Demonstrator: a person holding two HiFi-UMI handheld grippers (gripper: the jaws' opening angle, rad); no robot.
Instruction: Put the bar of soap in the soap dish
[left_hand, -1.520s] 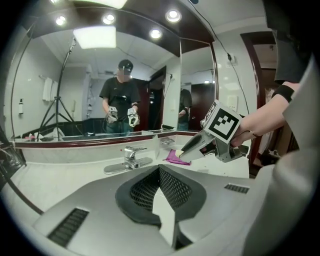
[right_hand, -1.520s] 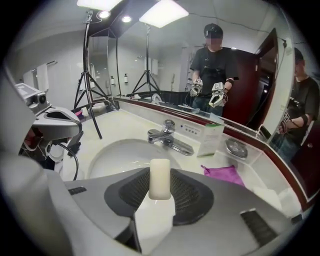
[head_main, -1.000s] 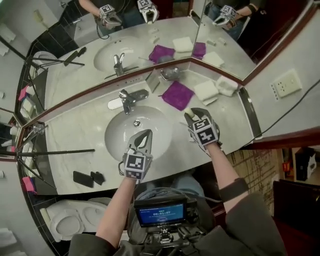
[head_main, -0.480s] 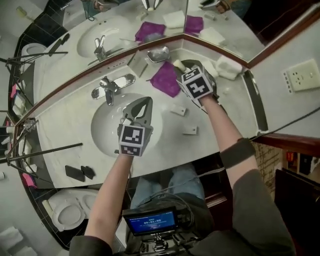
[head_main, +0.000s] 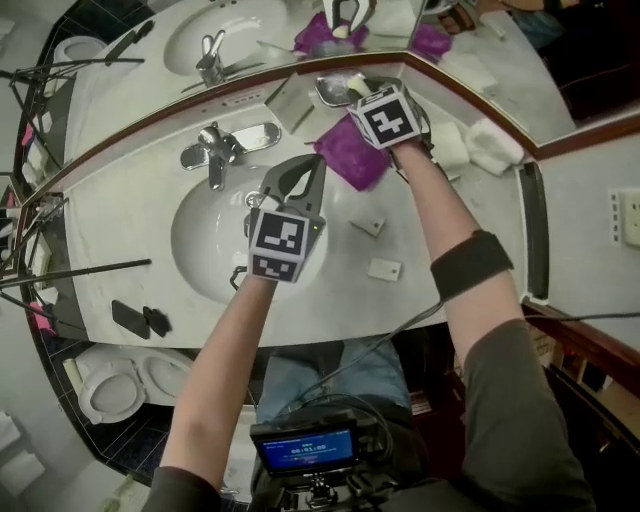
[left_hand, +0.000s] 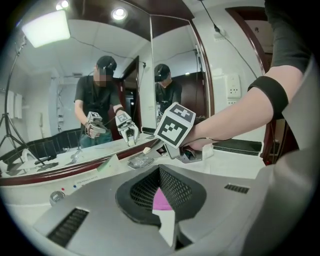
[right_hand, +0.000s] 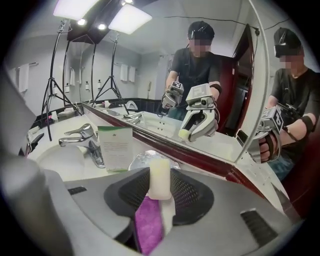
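**Operator:** How far along am I, seen from the head camera?

**Spotter:** Your right gripper (head_main: 356, 92) has reached the back of the counter (head_main: 130, 200) by the mirror. Its tip is at the silvery soap dish (head_main: 332, 92), just past the purple cloth (head_main: 352, 155). The pale bar of soap (head_main: 358, 88) shows at that tip. Your left gripper (head_main: 311, 166) hangs over the sink basin (head_main: 205, 240) near the faucet (head_main: 214, 152), well short of the dish.

**Operator:** And from the left gripper's camera?

**Spotter:** Your left tongs (left_hand: 168, 220) are pressed together on nothing; only a sliver of purple cloth (left_hand: 160, 199) shows beyond them. Further off you can see the soap (left_hand: 146, 150) poking out of the right gripper, above the dish (left_hand: 139, 161) and apart from it.

**Operator:** From the right one?

**Spotter:** Your right tongs (right_hand: 161, 197) are pinching the bar (right_hand: 160, 176), which stands upright between the pads. The dish (right_hand: 142, 159) lies right behind it, beside the little green-topped card (right_hand: 116, 148), and it looks empty.

**Operator:** So what's done and what's left?

**Spotter:** You have the soap picked up and carried to the dish. I'd judge that only the finish is left: you lower the bar into the hollow, spread the tongs and draw back. The soap is not yet resting on anything.
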